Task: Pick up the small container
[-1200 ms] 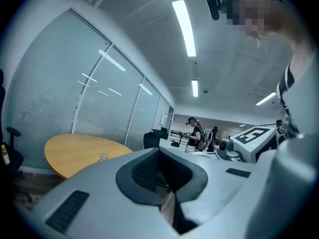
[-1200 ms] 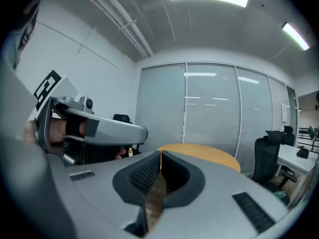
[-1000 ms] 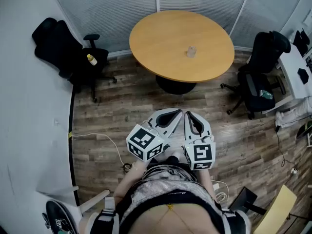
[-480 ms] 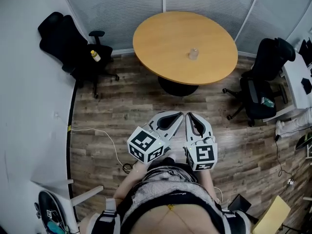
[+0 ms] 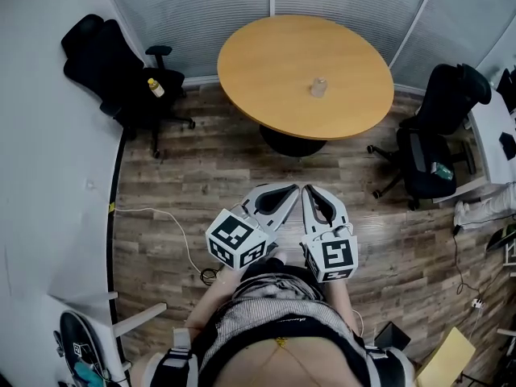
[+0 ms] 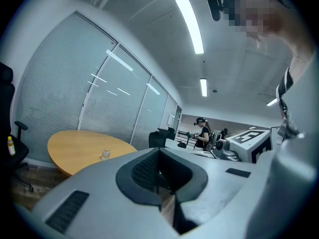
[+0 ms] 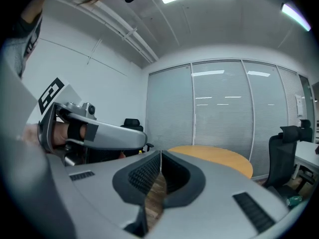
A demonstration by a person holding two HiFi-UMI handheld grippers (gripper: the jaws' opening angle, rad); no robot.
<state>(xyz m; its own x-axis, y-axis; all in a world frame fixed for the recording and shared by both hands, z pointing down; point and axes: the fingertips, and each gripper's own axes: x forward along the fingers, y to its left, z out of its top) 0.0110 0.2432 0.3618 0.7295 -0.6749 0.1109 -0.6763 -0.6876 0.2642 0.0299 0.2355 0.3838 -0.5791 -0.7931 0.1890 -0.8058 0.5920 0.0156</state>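
My left tool (image 5: 292, 190) and right tool (image 5: 309, 193) are closed and empty. The small container (image 5: 319, 86) sits well ahead on the surface (image 5: 266, 63), so I should approach level and open one tool early.

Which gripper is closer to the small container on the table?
Right, narrowly: right gripper is nearly in line with the small container, left gripper alongside, further left, both far away.

Open wood floor (image 5: 218, 168) leads up to the round desk (image 5: 266, 63). A left office chair (image 5: 113, 67) and a right office chair (image 5: 435, 127) flank it. The small container (image 5: 319, 86) stands alone, with bare desk top all around it.
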